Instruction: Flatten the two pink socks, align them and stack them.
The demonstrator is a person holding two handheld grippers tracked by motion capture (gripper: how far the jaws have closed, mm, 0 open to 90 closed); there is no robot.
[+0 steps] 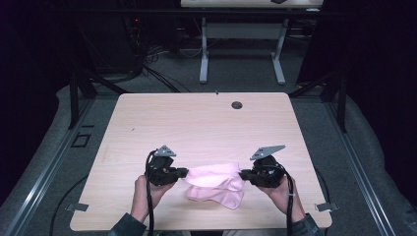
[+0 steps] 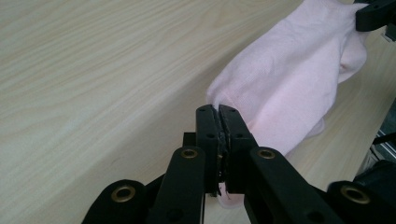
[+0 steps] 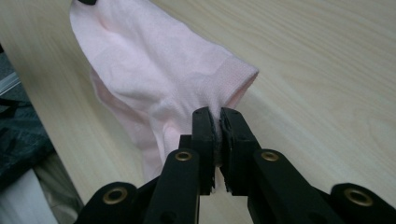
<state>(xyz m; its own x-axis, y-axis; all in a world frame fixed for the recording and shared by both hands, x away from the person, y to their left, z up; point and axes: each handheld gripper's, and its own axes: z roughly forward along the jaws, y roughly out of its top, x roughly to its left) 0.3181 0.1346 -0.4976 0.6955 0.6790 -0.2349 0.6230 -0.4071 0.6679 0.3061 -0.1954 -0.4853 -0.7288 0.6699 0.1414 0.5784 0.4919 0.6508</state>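
We see the left tool (image 1: 184, 172) and the right tool (image 1: 243, 173) each clamped tight on an end of the pink cloth (image 1: 215, 186), which hangs between them just above the surface (image 1: 196, 123); its folds hide the underside.

The pink cloth's (image 2: 289, 79) pinched edges lie hidden between each hand-held gripper's closed jaws.

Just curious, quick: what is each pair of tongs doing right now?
Left tongs: closed, pinching one end of the pink sock.
Right tongs: closed, pinching the sock's other end.
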